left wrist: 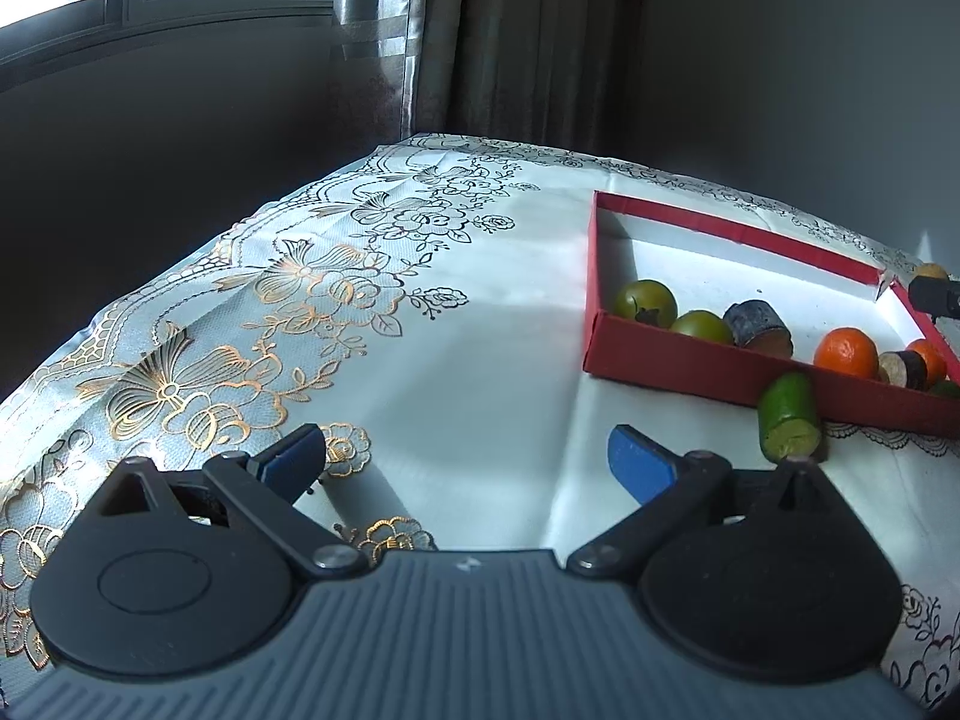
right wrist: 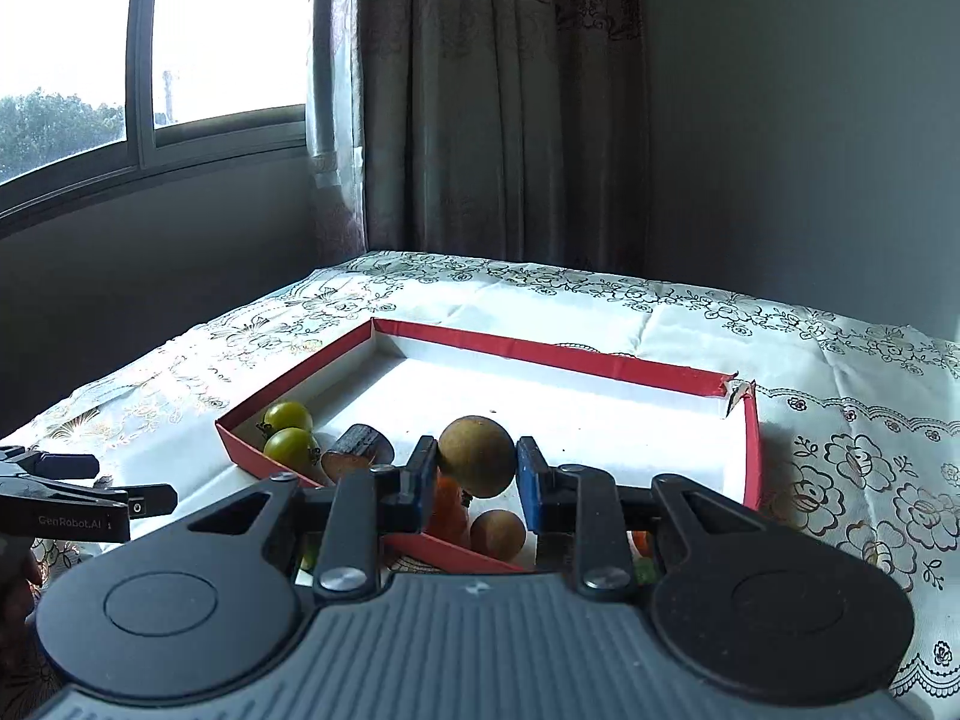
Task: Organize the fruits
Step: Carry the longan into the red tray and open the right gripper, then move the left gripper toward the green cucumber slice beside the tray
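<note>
One brown round fruit (right wrist: 477, 456), judged light, hard and prone to slip, sits clenched across its middle in the right tool (right wrist: 477, 471); left tool (left wrist: 468, 459) released.

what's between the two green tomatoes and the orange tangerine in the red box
In the left wrist view, a dark-skinned cut vegetable chunk lies between the green tomatoes and the orange tangerine, along the red box's near wall.
</note>
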`<state>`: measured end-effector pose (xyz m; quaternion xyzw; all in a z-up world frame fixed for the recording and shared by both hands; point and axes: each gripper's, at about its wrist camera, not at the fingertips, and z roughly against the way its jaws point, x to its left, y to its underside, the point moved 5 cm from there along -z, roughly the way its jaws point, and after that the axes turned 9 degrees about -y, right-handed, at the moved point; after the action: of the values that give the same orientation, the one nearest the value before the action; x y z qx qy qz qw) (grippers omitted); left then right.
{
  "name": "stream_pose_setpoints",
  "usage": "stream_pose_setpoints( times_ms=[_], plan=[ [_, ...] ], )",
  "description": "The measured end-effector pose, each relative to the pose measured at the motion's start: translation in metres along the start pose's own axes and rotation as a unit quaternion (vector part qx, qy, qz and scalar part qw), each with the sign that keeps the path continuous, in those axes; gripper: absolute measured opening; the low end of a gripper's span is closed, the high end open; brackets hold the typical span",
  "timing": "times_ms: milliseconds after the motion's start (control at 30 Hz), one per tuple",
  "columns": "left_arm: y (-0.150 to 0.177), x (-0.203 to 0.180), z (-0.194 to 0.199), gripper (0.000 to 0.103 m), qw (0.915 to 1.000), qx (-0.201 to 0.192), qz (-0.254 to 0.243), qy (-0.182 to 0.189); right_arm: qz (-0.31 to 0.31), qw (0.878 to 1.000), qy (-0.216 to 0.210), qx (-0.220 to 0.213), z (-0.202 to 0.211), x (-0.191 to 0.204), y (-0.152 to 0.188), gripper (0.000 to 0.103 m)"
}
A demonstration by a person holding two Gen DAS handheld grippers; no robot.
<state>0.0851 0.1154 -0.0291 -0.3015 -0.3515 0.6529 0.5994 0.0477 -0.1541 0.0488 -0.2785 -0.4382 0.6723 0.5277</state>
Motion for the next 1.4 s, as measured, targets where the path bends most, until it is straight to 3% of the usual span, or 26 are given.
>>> stream_pose_setpoints(
  times_ms=[267,733,900,1067,1133,1200,1233,1267,1400],
  plan=[
    [0.0,0.0,0.0,0.1,1.0,0.001,0.001,0.001,-0.016,0.999,0.02,0.034,-0.038,-0.019,0.005,0.027],
    [0.001,0.0,-0.001,0.1,1.0,0.001,0.0,-0.001,-0.038,0.998,0.013,0.051,-0.047,-0.026,0.017,0.027],
    [0.001,0.001,0.0,0.1,1.0,0.001,0.003,-0.003,-0.048,0.998,0.007,0.038,-0.032,-0.029,0.015,0.028],
    [0.002,0.001,0.0,0.1,1.0,0.001,0.005,-0.003,-0.062,0.998,0.008,0.009,0.011,-0.037,0.023,0.028],
    [0.002,0.001,0.0,0.1,1.0,0.001,0.004,-0.004,-0.068,0.997,0.022,0.001,0.029,-0.042,0.032,0.033],
    [0.001,0.001,0.0,0.1,1.0,0.001,0.004,-0.005,-0.072,0.996,0.048,-0.006,0.045,-0.049,0.044,0.049],
    [0.001,0.001,0.0,0.1,1.0,0.001,0.004,-0.006,-0.073,0.995,0.063,-0.009,0.051,-0.053,0.05,0.065],
    [0.001,0.001,0.0,0.1,1.0,0.001,0.005,-0.006,-0.073,0.995,0.074,-0.011,0.056,-0.055,0.054,0.075],
    [0.001,0.001,0.001,0.1,0.9999,0.0,0.003,-0.012,-0.083,0.993,0.084,-0.001,0.062,-0.064,0.074,0.075]
  ],
)
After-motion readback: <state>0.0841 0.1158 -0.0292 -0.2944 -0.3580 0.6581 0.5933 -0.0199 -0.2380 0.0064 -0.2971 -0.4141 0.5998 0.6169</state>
